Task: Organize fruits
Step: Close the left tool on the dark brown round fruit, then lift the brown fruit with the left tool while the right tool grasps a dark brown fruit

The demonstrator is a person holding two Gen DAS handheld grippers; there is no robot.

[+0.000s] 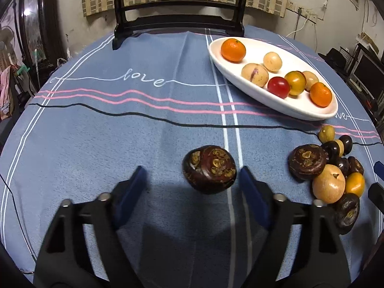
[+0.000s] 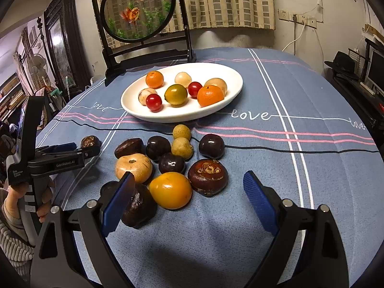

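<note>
Starting nearest to you, your left gripper [image 1: 192,175] has its blue pads apart, with the dark brown water chestnut [image 1: 209,169] lying on the tablecloth [image 1: 120,144] between them; the right pad looks just beside its skin, the left pad well apart, so nothing is clamped. This fruit is likely hard, light and smooth, with a flattened round body, so it may slip or roll. Take it across the widest middle, not over the rough crown on top, and close gently.

Your right gripper [image 2: 189,187] also stands wide apart and empty, above the loose pile [image 2: 168,163] of dark chestnuts, tan fruits and one yellow-orange fruit [image 2: 171,190]. Those are packed touching each other, so one may push its neighbours.

Farther away, the white oval plate [image 2: 230,100] already holds oranges, red tomatoes and pale fruits.
</note>
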